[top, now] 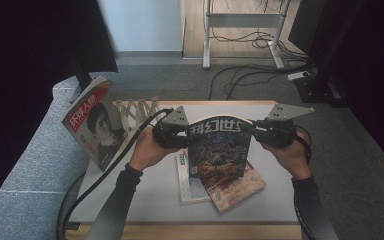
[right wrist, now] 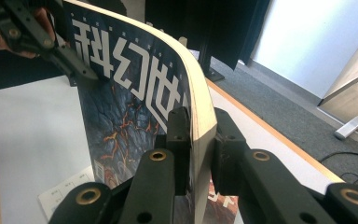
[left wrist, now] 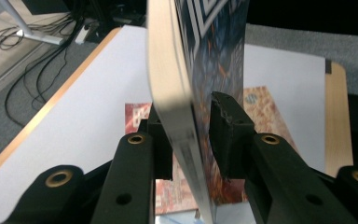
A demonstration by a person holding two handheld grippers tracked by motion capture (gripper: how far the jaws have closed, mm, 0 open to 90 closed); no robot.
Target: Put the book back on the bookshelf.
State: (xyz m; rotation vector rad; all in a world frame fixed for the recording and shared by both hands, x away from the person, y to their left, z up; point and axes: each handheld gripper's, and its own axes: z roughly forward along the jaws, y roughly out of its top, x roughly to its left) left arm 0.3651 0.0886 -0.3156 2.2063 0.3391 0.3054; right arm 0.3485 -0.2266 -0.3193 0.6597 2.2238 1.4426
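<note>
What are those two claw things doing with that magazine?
A person holds a hand-held gripper in each hand, and the two are lifting one magazine above the table. The left hand-held gripper has it by one top corner, the right hand-held gripper by the other, so it hangs upright and bends a little. Two more magazines lie flat beneath it, and another magazine leans in a wooden rack at the back left.

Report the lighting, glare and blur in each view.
High view: dim and grainy, black corners, the magazine legible. Left gripper view: jaws soft and blurred up close, the table brightly lit. Right gripper view: washed-out bright wall behind, the cover sharp, foreground jaws slightly soft.
</note>
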